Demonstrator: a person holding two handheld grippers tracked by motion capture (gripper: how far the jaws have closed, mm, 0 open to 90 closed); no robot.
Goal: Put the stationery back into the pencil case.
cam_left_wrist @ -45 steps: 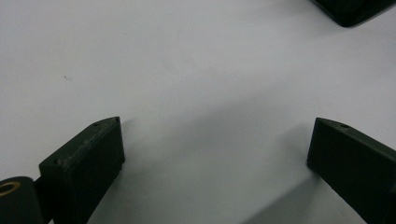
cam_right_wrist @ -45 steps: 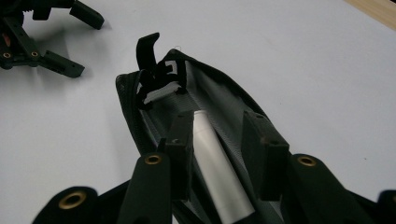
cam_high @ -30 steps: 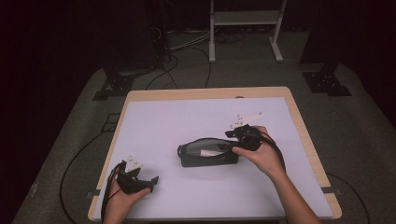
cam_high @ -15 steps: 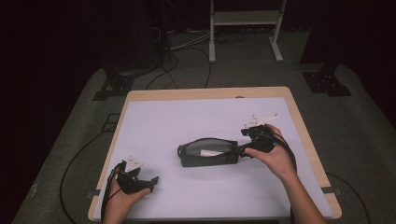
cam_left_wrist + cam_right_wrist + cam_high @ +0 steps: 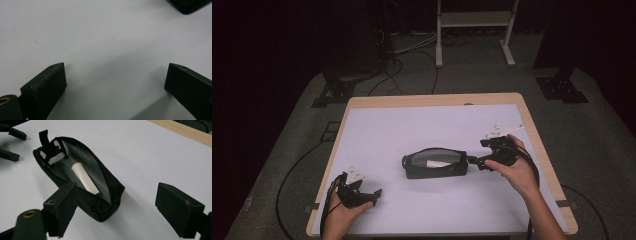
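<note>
White bench [image 5: 377, 130]: white tube [image 5: 85, 180] sits inside black pouch [image 5: 435, 163], unzipped. Right gripper [image 5: 477, 162] jaws just opened, empty; left gripper [image 5: 373, 196] apart, idle. Zipping remains.

A dark lab or studio: lone table [image 5: 432, 100], floor cables [image 5: 409, 47], stand bases [image 5: 561, 89].

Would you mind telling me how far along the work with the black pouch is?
Done: a white tube lies inside the open black pouch. In hand: nothing; the right gripper, just opened, sits beside the pouch's end, and the left gripper rests open. Probably left: zipping it.
</note>
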